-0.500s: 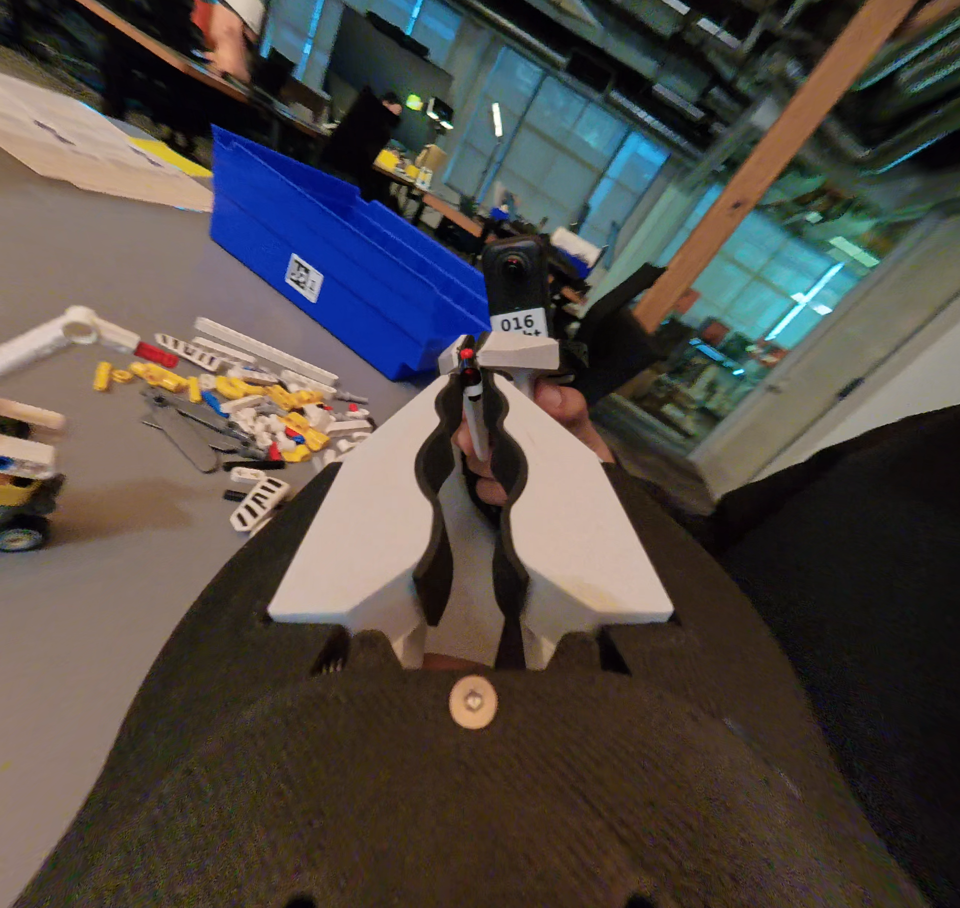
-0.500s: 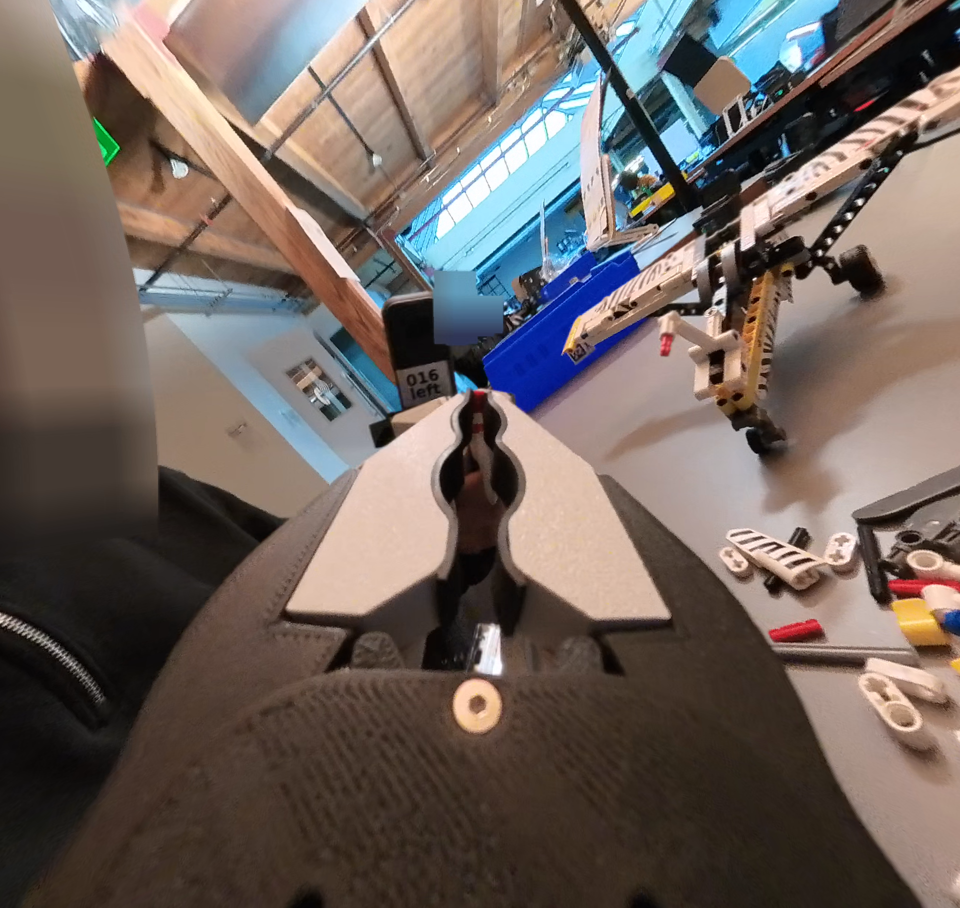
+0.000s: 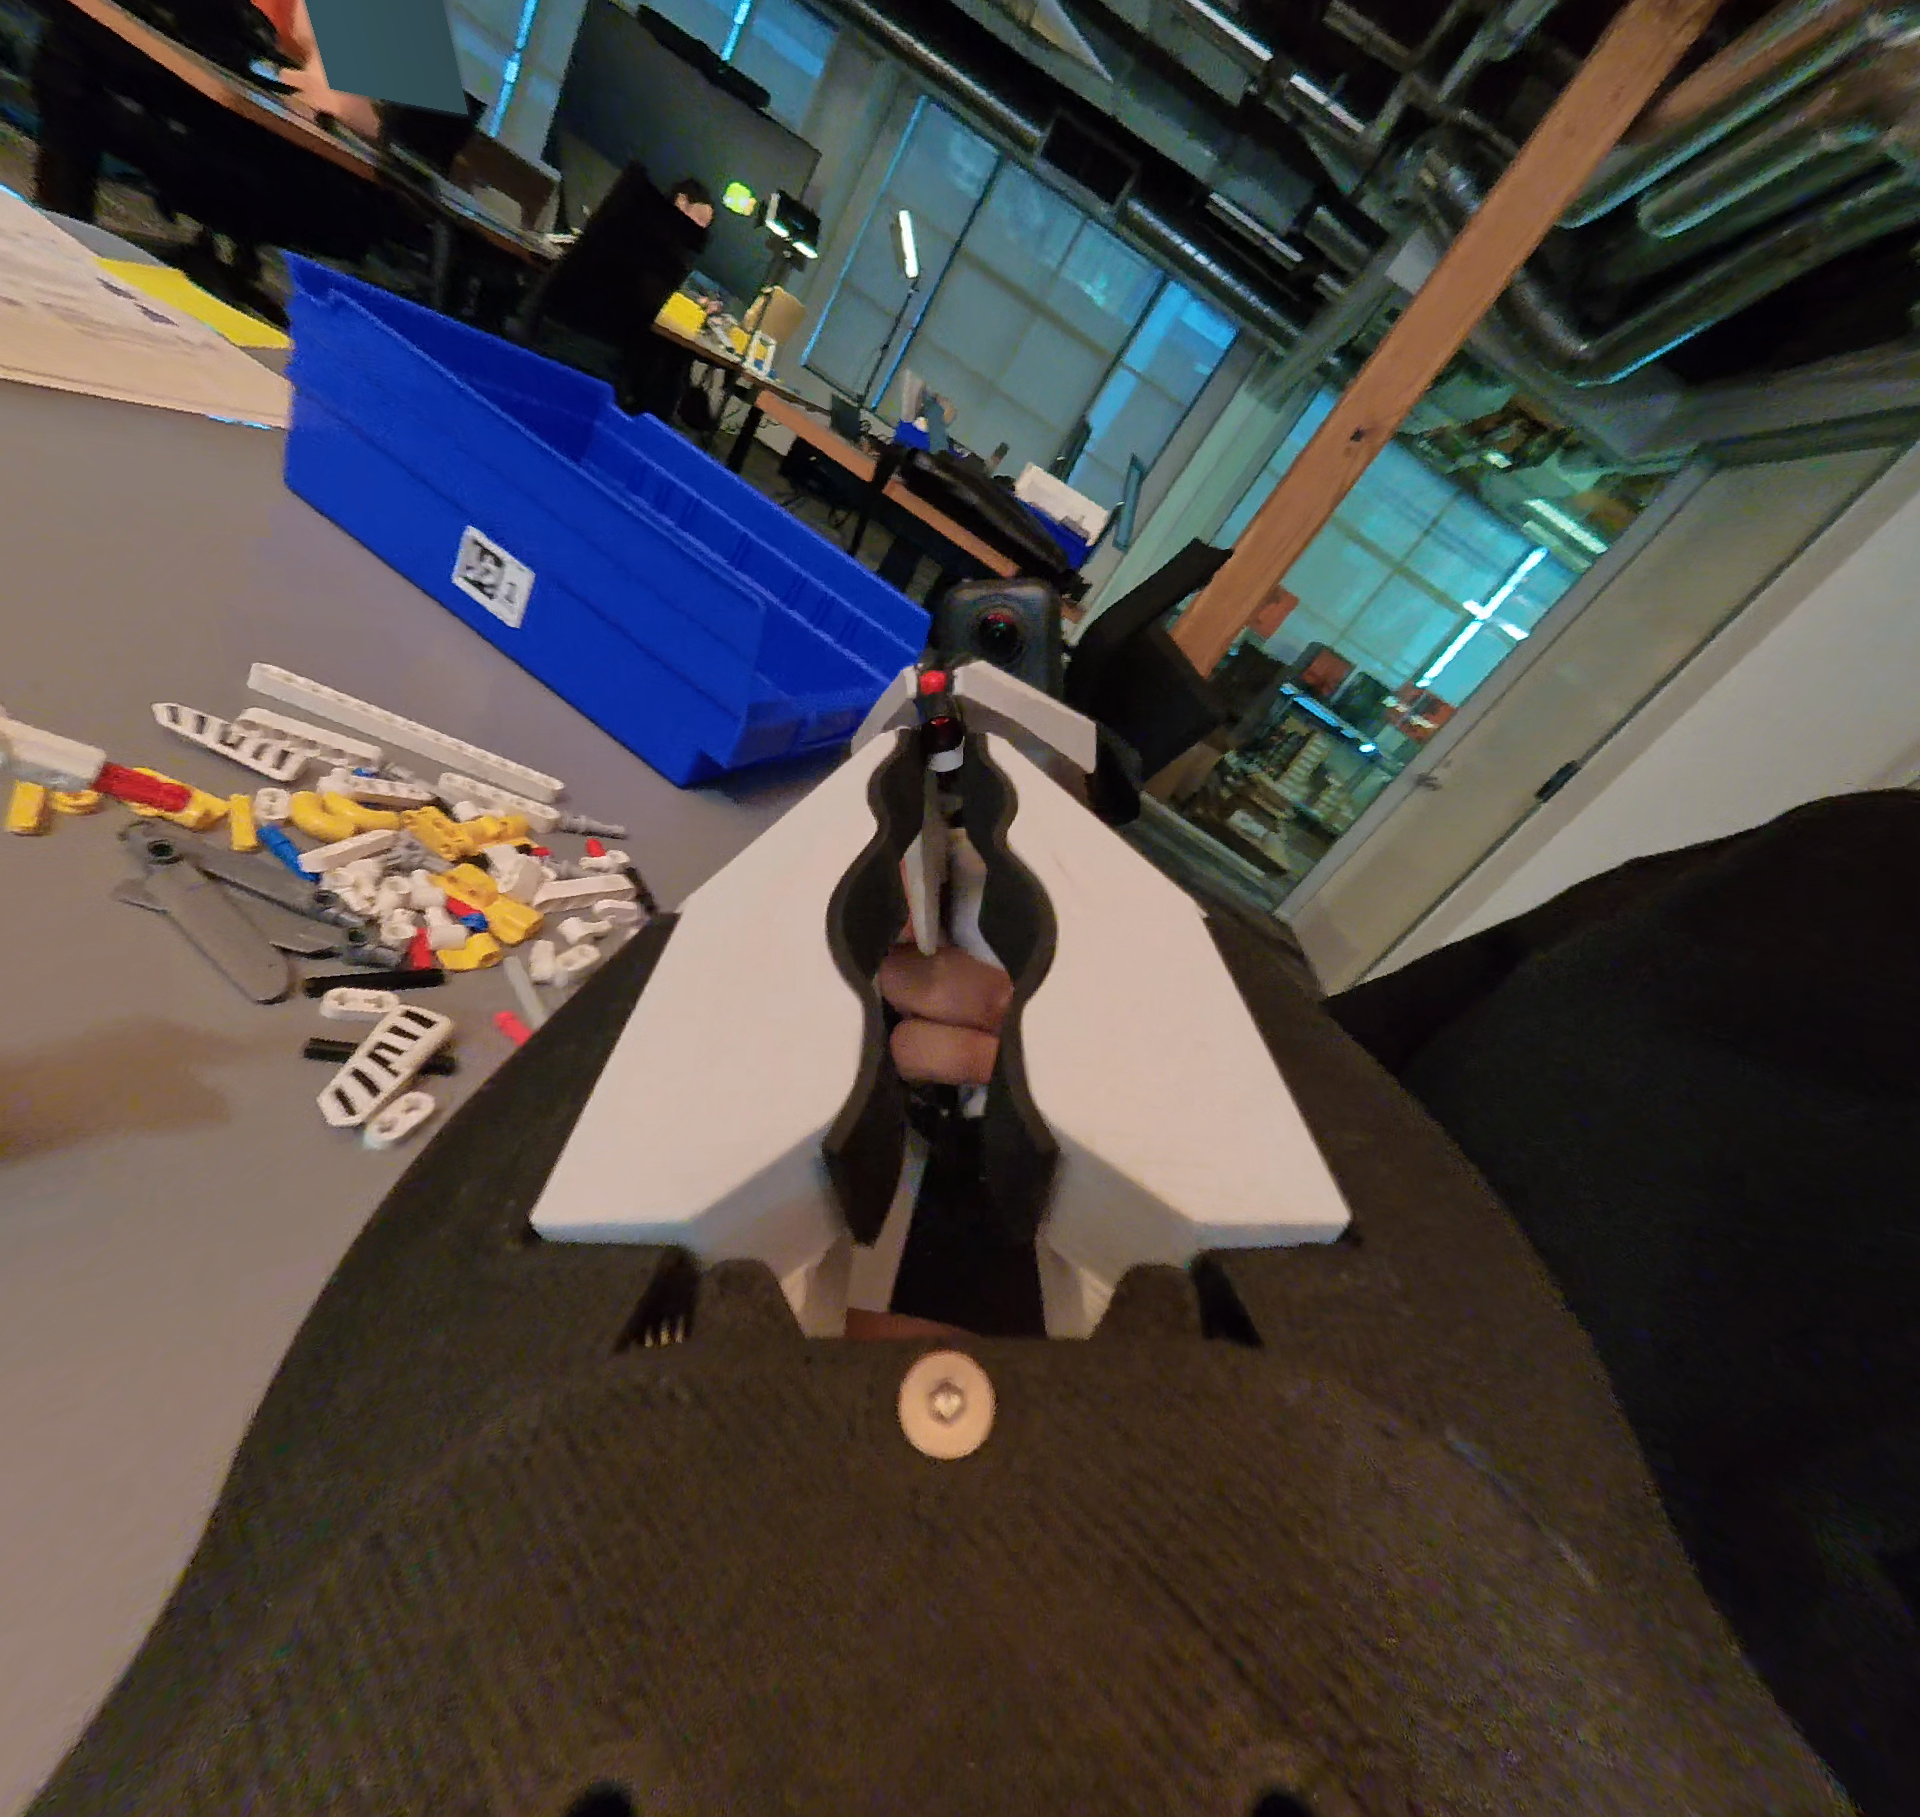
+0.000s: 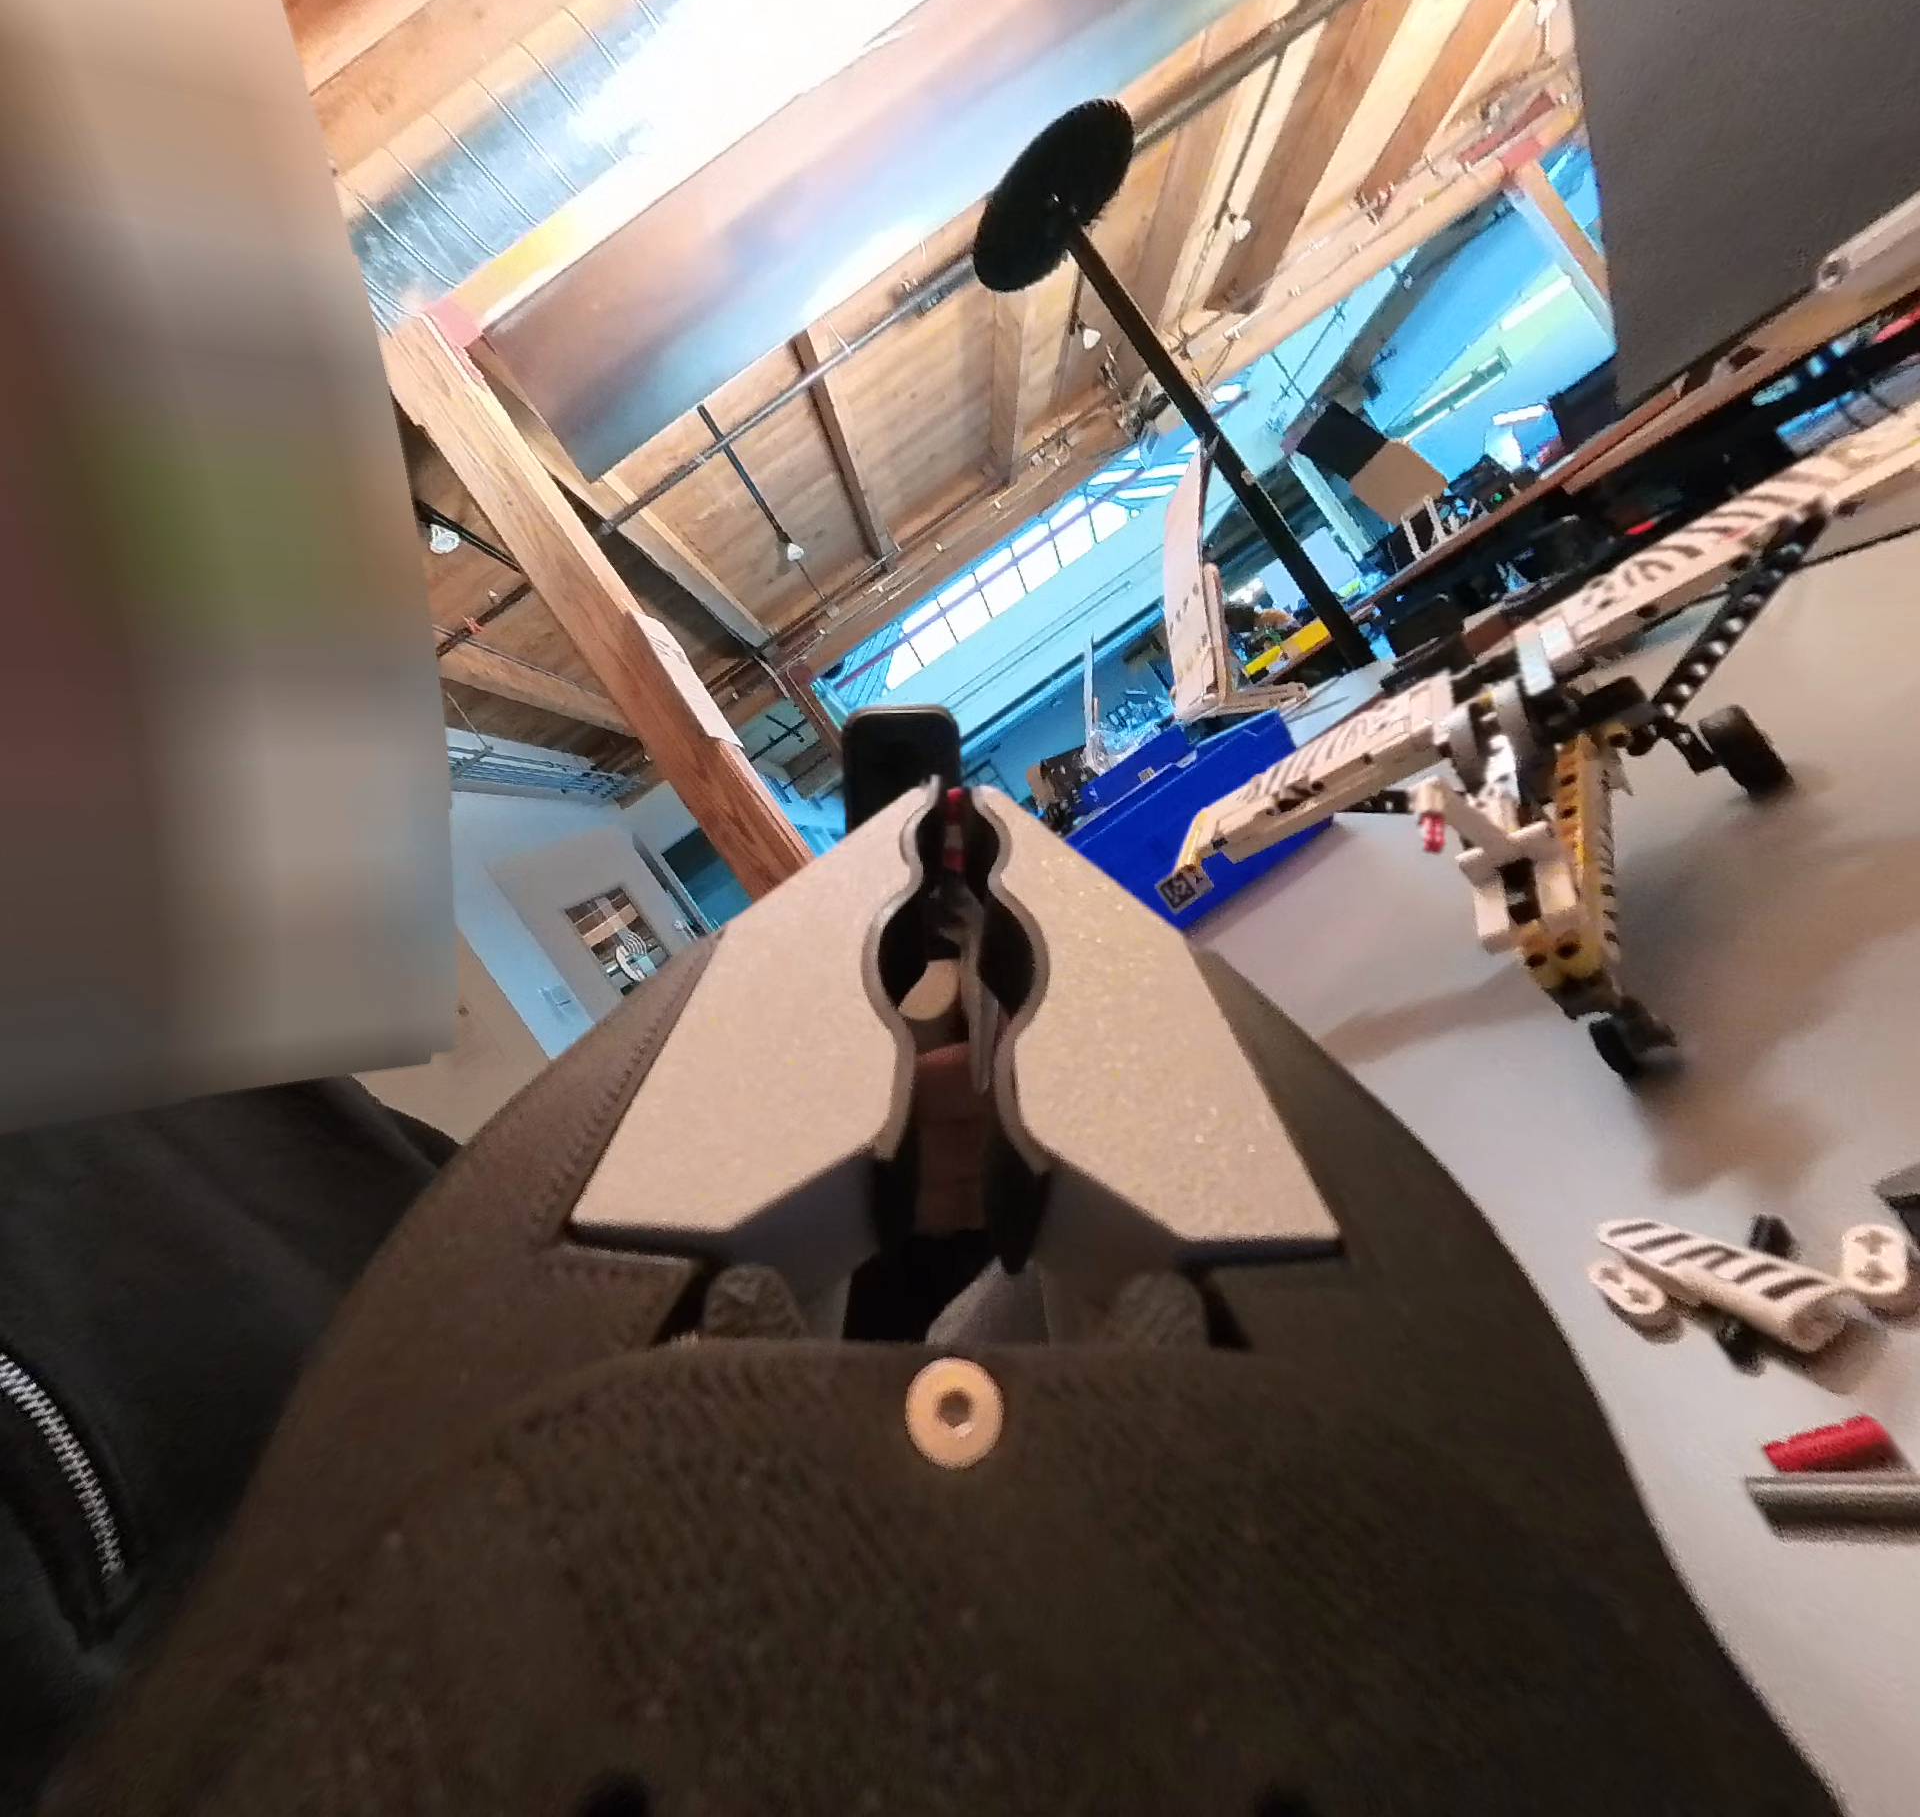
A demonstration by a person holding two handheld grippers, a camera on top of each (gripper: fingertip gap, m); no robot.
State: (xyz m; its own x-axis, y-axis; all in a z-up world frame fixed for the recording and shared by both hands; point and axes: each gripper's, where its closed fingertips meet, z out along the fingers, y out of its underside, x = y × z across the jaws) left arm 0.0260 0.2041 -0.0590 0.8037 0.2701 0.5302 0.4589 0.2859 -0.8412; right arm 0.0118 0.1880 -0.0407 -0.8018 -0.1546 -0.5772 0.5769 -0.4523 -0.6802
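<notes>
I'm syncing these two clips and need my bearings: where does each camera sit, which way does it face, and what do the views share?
Left wrist view: mounted on the left gripper, facing the right gripper tip to tip; the person's fingers show behind, brick pile to the left.
Right wrist view: mounted on the right gripper, tilted toward the ceiling beams, facing the left gripper's camera; black jacket at the left.
Shared: small red-and-white part, blue bin, grey table.

Timber post [image 3: 1475,281], wide windows [image 3: 1039,313], grey table [image 3: 156,572].
</notes>
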